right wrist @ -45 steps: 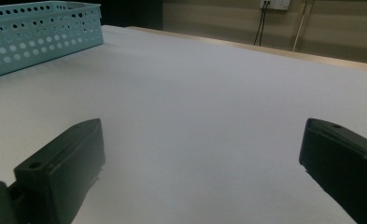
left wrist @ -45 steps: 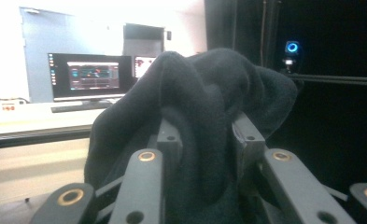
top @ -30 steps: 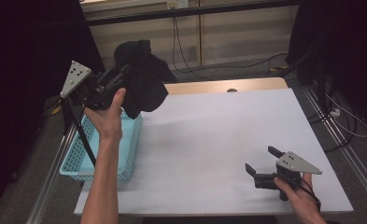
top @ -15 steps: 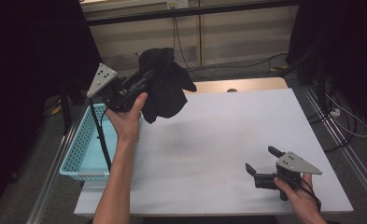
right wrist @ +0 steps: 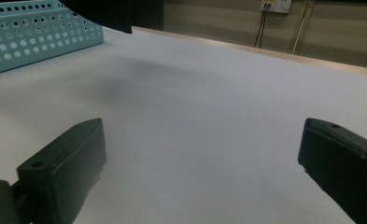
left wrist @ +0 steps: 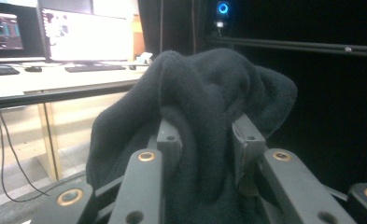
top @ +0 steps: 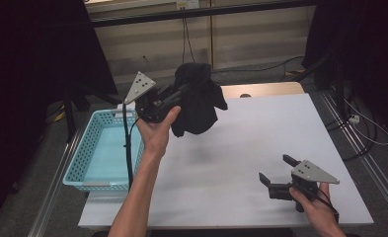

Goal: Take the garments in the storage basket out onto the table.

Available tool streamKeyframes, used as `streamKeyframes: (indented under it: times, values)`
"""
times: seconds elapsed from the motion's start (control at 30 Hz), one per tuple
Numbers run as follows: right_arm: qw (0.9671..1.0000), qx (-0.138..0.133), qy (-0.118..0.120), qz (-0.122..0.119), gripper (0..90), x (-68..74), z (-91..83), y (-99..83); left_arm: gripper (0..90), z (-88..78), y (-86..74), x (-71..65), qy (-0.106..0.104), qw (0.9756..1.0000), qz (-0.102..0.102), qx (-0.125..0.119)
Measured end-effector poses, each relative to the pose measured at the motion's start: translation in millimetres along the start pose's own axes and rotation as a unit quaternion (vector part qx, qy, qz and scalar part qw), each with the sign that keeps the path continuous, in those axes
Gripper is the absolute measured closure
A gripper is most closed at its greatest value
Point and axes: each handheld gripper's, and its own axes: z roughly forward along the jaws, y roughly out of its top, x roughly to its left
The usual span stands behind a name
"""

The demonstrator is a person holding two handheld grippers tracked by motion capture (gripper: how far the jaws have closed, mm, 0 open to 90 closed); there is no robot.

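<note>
Black fleece, bunched and soft, hangs from the left hand-held gripper [top: 184,94]: this dark fleece cloth [top: 197,103] is held up in the air above the far left part of the white counter [top: 260,133], touching nothing below it. In the left gripper view the two black jaws stand close together with a fold of the cloth [left wrist: 204,116] pinched between them, the rest of the fabric draped over and around the jaw tips. The person's left hand [top: 157,131] grips the tool from below, and its cable trails down along the forearm. Just to the left, on the counter's near left edge, sits a light blue perforated plastic basket [top: 83,158], well below the cloth and apart from it. The right hand-held gripper [top: 275,175] rests low at the near right of the counter, its jaws spread wide with only bare white surface between them, as the right gripper view shows [right wrist: 204,177].
</note>
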Motion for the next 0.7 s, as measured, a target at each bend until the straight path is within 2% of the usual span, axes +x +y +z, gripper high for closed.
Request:
streamKeyframes:
  times: [0.23,0.3,0.37,0.5,0.7]
  values:
    - [1.0,0.0,0.0,-0.001,0.5,0.1,-0.4,0.0,70.0,17.0,-17.5,-11.2,-0.019,0.9996,-0.014,0.019]
    - [1.0,0.001,-0.001,-0.001,0.5,-0.2,-0.1,-0.1,70.0,23.4,-23.5,-15.0,-0.024,0.9993,-0.009,0.029]
    - [1.0,0.001,0.0,-0.001,0.6,-0.1,0.2,-0.2,69.9,28.1,-29.1,-16.7,-0.028,0.9989,-0.019,0.031]
    - [1.0,0.002,0.0,-0.003,0.6,0.1,-0.4,-0.6,69.8,35.8,-43.0,-16.3,-0.029,0.9981,-0.023,0.05]
    - [1.0,0.002,-0.001,-0.003,0.6,-0.1,-0.9,-0.7,69.7,39.0,-61.7,-8.5,-0.023,0.9966,-0.032,0.072]
